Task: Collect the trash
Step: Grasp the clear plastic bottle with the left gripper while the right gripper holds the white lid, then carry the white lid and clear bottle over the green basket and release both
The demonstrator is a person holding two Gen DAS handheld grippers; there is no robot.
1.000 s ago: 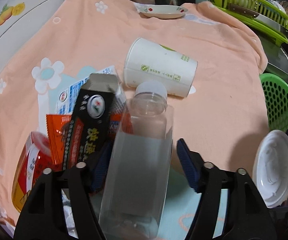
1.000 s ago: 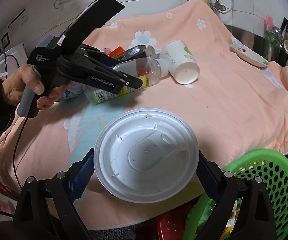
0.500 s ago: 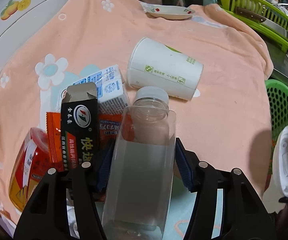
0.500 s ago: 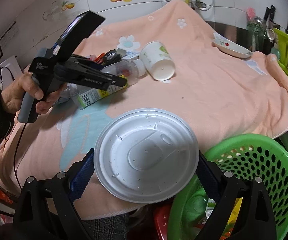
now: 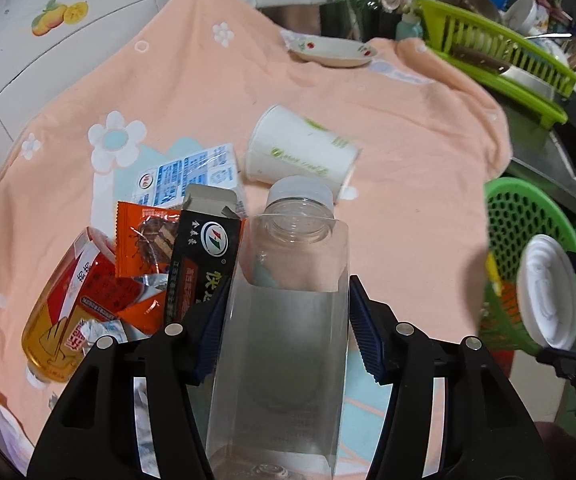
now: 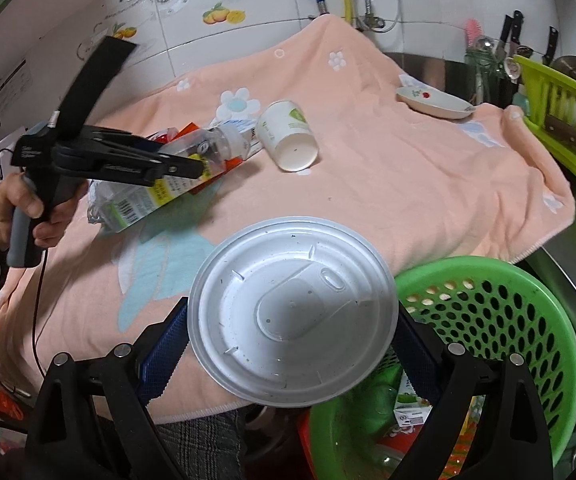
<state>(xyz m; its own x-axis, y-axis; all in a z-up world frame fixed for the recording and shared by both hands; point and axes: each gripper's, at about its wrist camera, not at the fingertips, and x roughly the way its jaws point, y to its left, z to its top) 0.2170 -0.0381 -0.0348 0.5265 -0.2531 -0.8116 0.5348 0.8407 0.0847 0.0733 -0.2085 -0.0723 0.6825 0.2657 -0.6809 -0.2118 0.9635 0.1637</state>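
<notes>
My left gripper (image 5: 283, 320) is shut on a clear plastic bottle (image 5: 288, 272) with a white cap, its blue pads pressing both sides. In the right wrist view a person's hand holds that gripper (image 6: 191, 168), with the bottle (image 6: 215, 148) raised off the peach towel (image 6: 388, 184). My right gripper (image 6: 290, 340) is shut on a round white plastic lid (image 6: 292, 300), at the table's front edge beside the green perforated basket (image 6: 488, 320). That basket holds several pieces of trash.
A white paper cup (image 5: 300, 152) lies on its side on the towel. Left of the bottle lie a blue milk carton (image 5: 191, 176), a black box (image 5: 203, 256), an orange wrapper (image 5: 143, 236) and a red-labelled bottle (image 5: 71, 300). A small plate (image 5: 332, 48) and a green dish rack (image 5: 500, 52) are behind.
The left jaws came together onto the clear bottle and lifted it off the towel. The right gripper carried the lid to the right, closer to the green basket.
</notes>
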